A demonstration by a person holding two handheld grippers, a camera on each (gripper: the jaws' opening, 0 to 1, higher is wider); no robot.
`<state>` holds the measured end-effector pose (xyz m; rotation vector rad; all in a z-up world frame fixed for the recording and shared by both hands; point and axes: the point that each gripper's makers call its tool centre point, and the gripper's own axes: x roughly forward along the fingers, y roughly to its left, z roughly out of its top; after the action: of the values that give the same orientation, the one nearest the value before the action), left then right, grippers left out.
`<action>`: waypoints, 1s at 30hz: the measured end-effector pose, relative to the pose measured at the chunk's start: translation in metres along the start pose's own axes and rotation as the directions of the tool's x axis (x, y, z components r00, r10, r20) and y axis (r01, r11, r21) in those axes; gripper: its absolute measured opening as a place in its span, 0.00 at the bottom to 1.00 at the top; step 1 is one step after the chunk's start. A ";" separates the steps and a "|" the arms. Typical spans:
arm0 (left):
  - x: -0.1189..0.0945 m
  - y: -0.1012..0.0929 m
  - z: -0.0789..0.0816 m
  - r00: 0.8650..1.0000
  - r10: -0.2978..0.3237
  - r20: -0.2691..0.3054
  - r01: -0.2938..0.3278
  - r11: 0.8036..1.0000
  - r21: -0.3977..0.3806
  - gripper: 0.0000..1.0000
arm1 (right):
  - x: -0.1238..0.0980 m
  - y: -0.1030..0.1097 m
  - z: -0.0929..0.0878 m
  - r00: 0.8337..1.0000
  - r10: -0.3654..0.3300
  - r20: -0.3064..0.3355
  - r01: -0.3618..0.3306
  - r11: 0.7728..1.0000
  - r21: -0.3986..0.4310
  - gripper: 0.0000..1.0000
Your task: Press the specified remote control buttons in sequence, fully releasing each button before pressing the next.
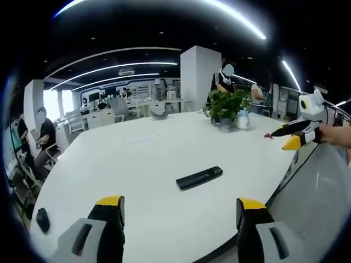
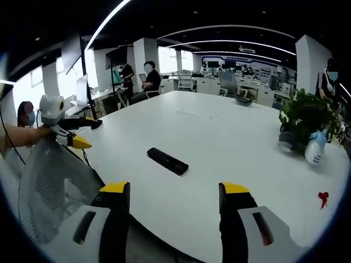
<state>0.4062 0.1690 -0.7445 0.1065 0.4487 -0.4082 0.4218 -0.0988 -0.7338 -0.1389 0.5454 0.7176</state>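
A black remote control (image 1: 199, 178) lies flat on the white table (image 1: 137, 164), a little right of its middle and well ahead of my left gripper (image 1: 180, 208). The left jaws stand wide open with nothing between them. In the right gripper view the same remote control (image 2: 167, 161) lies just beyond my right gripper (image 2: 174, 197), which is also open and holds nothing. Both grippers hover off the table's near edges. The right gripper (image 1: 299, 134) shows at the far right of the left gripper view. The left gripper (image 2: 74, 134), held by a hand, shows at the left of the right gripper view.
A potted plant (image 1: 226, 107) and a spray bottle (image 1: 243, 119) stand at the table's far side, with a small red thing (image 1: 267, 135) nearby. A small black object (image 1: 43, 219) lies near the left edge. A grey mesh chair (image 2: 52, 186) stands by the table. People sit and stand around the office.
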 end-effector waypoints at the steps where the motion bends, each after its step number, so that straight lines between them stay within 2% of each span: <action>1: 0.000 0.000 0.000 1.000 0.003 -0.001 -0.003 1.000 0.001 0.87 | 0.000 0.001 -0.001 1.000 0.006 -0.004 -0.006 1.000 -0.005 0.68; 5: 0.001 0.001 0.000 1.000 0.011 -0.011 -0.010 1.000 0.026 0.87 | -0.002 -0.002 0.003 1.000 0.004 0.014 -0.004 1.000 -0.010 0.66; 7: 0.002 -0.001 0.003 1.000 0.002 0.003 -0.002 1.000 0.028 0.88 | -0.003 -0.004 0.005 1.000 0.002 0.030 -0.002 1.000 0.009 0.64; 10: 0.005 -0.007 -0.001 0.999 -0.041 -0.013 0.041 0.998 -0.039 0.90 | -0.004 -0.010 0.002 0.999 -0.024 0.030 0.023 0.999 0.029 0.63; 14: 0.008 -0.015 -0.005 0.996 -0.077 -0.045 0.075 0.996 -0.039 0.93 | -0.004 -0.019 0.004 0.998 -0.058 0.036 0.056 0.997 0.053 0.63; 16: 0.010 -0.021 -0.006 0.992 -0.108 -0.060 0.105 0.993 -0.050 0.96 | -0.003 -0.023 -0.001 0.997 -0.074 0.012 0.074 0.996 0.053 0.63; 18: 0.011 -0.029 -0.010 0.986 -0.146 -0.082 0.142 0.989 -0.048 1.00 | -0.003 -0.024 -0.003 0.997 -0.081 0.000 0.081 0.995 0.059 0.64; 20: 0.011 -0.035 -0.012 0.979 -0.178 -0.102 0.176 0.984 -0.033 1.00 | -0.004 -0.026 -0.003 0.996 -0.090 -0.002 0.090 0.994 0.055 0.64; 22: 0.011 -0.043 -0.012 0.964 -0.243 -0.113 0.241 0.970 -0.028 1.00 | -0.004 -0.028 -0.001 0.995 -0.102 0.005 0.101 0.993 0.055 0.64; 25: 0.015 -0.043 -0.006 0.953 -0.289 -0.095 0.288 0.957 -0.023 1.00 | -0.003 -0.028 -0.001 0.995 -0.098 0.003 0.098 0.994 0.056 0.64; 28: 0.025 -0.040 -0.002 0.945 -0.310 -0.108 0.310 0.951 -0.018 1.00 | -0.002 -0.029 -0.002 0.994 -0.109 -0.005 0.109 0.993 0.045 0.64; 30: 0.033 -0.043 0.001 0.924 -0.363 -0.124 0.361 0.932 -0.036 1.00 | -0.002 -0.032 -0.004 0.992 -0.123 -0.020 0.124 0.991 0.043 0.64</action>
<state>0.4160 0.1174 -0.7584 0.0367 0.6008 -0.7666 0.4398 -0.1250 -0.7383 -0.1364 0.5643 0.5838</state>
